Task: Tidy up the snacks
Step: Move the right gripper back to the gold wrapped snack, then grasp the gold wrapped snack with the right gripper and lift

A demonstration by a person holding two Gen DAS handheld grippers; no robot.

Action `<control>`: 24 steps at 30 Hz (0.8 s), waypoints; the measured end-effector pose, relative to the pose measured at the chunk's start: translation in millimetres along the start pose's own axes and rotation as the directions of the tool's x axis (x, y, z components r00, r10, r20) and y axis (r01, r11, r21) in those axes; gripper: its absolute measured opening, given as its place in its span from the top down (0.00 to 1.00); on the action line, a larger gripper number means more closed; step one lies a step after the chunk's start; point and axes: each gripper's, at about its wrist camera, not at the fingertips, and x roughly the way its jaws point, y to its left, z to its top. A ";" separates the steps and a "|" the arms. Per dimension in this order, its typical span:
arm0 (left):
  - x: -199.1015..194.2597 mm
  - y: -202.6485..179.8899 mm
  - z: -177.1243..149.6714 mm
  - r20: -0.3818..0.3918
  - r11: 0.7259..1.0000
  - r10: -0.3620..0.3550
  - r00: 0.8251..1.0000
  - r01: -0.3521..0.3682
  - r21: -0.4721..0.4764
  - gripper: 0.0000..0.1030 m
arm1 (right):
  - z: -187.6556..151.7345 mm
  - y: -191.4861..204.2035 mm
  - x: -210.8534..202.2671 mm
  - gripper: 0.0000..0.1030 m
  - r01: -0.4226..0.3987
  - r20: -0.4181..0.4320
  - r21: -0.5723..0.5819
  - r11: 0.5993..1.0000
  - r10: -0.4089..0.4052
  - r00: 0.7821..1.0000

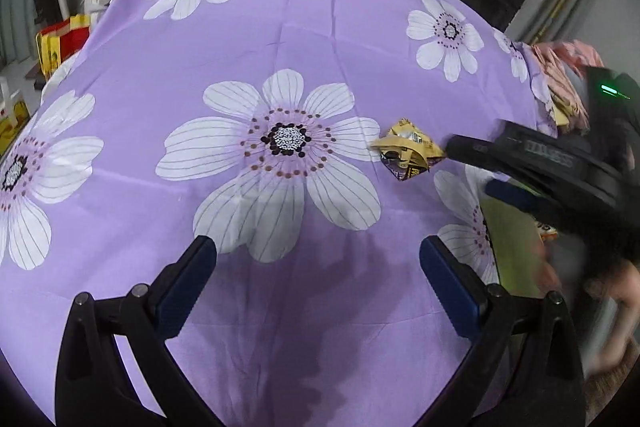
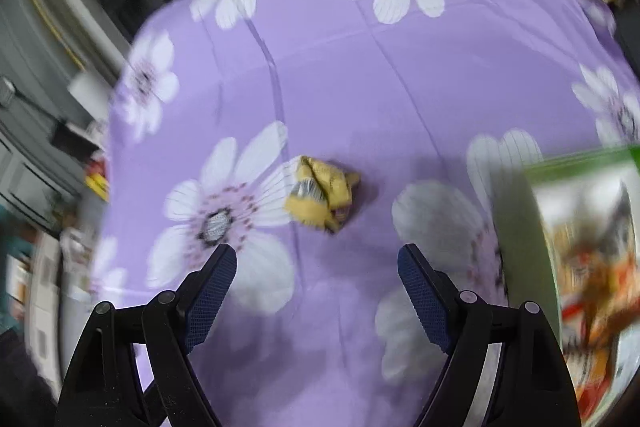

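Purple cloth with big white flowers [image 1: 280, 39] covers the whole table; one small snack packet [image 2: 322, 193], yellow and all crumpled up, lies alone on it, touching the petals of a flower; a green box [image 2: 516, 227] with more bright snack bags inside sits at the right side, near the packet but apart from it. The left gripper [image 1: 318, 277] hangs over bare cloth with its two blue pads spread wide and nothing between them; the packet is off to its right, well ahead of it. The right gripper [image 2: 316, 285] points down at the packet with its pads apart too, and nothing is in them yet; the packet sits just past the tips, a bit ahead of the gap. I think the right one is going for the packet so it can go in the green box. Here is what could go wrong; the right view is blurry, so that hand looks to be going fast, and a fast grab could bump the light packet and make it slide away; the pads could also pinch the loose cloth and pull it up into a bump; the packet is scrunched and slippery, so a grab on one thin corner may let it drop.
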 end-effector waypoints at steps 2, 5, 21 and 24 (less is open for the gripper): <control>-1.3 4.7 2.7 -0.001 1.000 -0.008 1.000 0.008 -0.021 0.01 | 13.6 4.4 17.3 0.19 0.032 -0.014 -0.011 0.999 -0.032 0.999; -1.5 11.6 6.9 -0.002 0.999 -0.005 1.000 0.005 -0.050 0.01 | 31.2 4.2 41.0 0.19 0.040 -0.039 0.000 0.999 -0.040 0.998; 16.0 6.4 2.7 -0.077 1.000 -0.011 0.997 0.009 -0.025 0.01 | -0.7 -12.7 37.2 0.67 -0.074 -0.115 -0.005 0.997 0.073 0.991; 18.5 1.4 -1.3 -0.087 1.000 0.014 0.996 -0.014 0.005 0.01 | -27.4 -16.5 16.8 0.67 -0.116 -0.165 0.001 0.993 0.115 0.980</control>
